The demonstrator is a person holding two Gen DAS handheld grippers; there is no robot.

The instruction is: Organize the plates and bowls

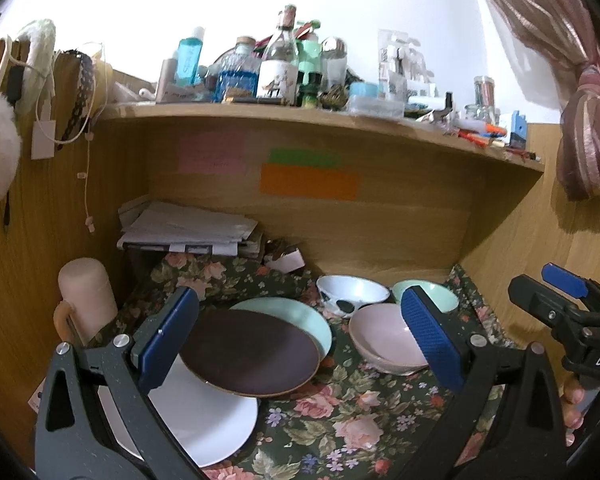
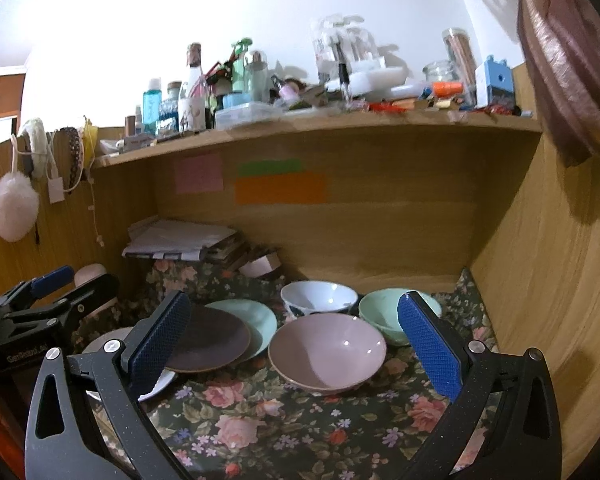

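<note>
Both tongs, left and right, gape empty; left one hides much of the white plate.

Both views show strong fisheye distortion: the wooden shelf bows into an arc, and black vignette fills the corners. The white wall above the shelf is overexposed, nearly blown out, with faint shadows of the bottles cast upon it in the right wrist view. The recess below the shelf is dimmer, warm-toned. Items on the shelf are soft and smeared, most markedly in the right wrist view. Small specular highlights sit inside the pink bowl below the shelf. The floral cloth reads evenly lit, moderately sharp.
</note>
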